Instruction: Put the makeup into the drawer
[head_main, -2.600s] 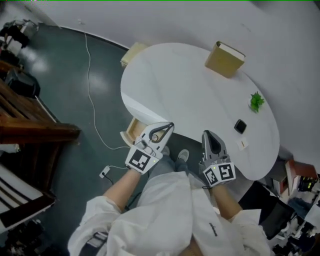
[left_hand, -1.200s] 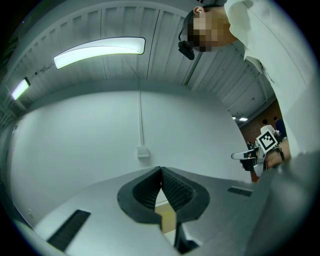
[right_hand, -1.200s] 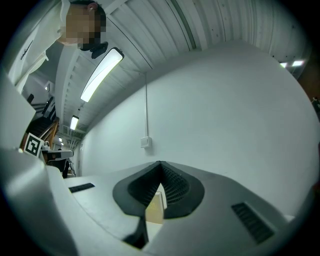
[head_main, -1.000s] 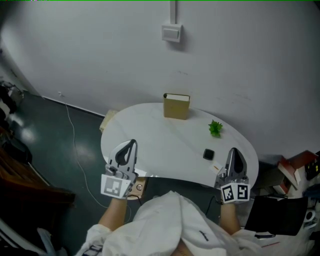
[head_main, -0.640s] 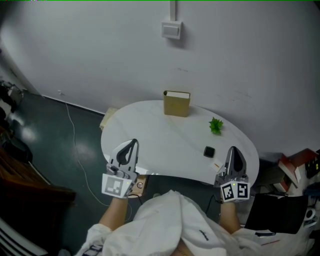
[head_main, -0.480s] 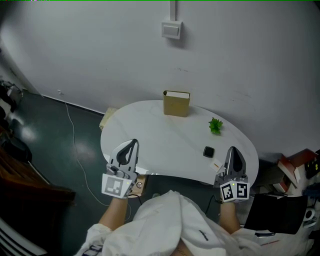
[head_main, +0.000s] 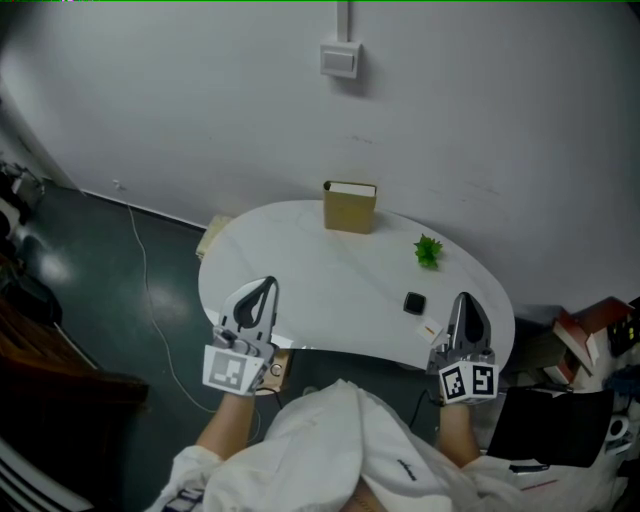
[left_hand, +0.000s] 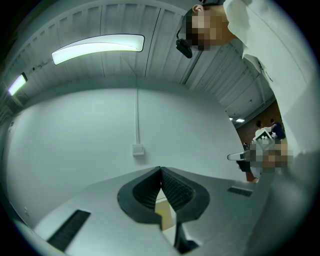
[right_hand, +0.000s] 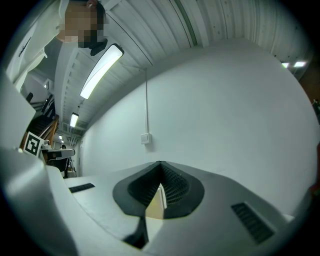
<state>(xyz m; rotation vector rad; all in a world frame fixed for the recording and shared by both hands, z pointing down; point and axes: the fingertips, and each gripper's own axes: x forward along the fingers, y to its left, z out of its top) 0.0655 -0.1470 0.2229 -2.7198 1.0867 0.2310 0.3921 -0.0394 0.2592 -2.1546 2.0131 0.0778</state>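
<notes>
A small black makeup case (head_main: 414, 302) lies on the white oval table (head_main: 320, 280), right of centre, with a small pale item (head_main: 431, 330) just in front of it. Under the table's front left edge a wooden drawer (head_main: 277, 366) shows a little. My left gripper (head_main: 264, 285) is at the table's front left edge, shut and empty; its tips meet in the left gripper view (left_hand: 161, 170). My right gripper (head_main: 463, 299) is at the front right edge, near the case but apart from it, also shut on nothing (right_hand: 160, 164).
A brown box (head_main: 349, 207) stands at the table's back edge, also seen between the jaws in the left gripper view (left_hand: 163, 212). A small green plant (head_main: 427, 250) sits to its right. A wall switch (head_main: 340, 60) hangs above. A cable (head_main: 140, 270) runs over the dark floor at left.
Since the earliest frame the head view has swung up toward the wall, and the grippers sit farther apart along the table's front edge. Over the last second nothing visibly moved.
</notes>
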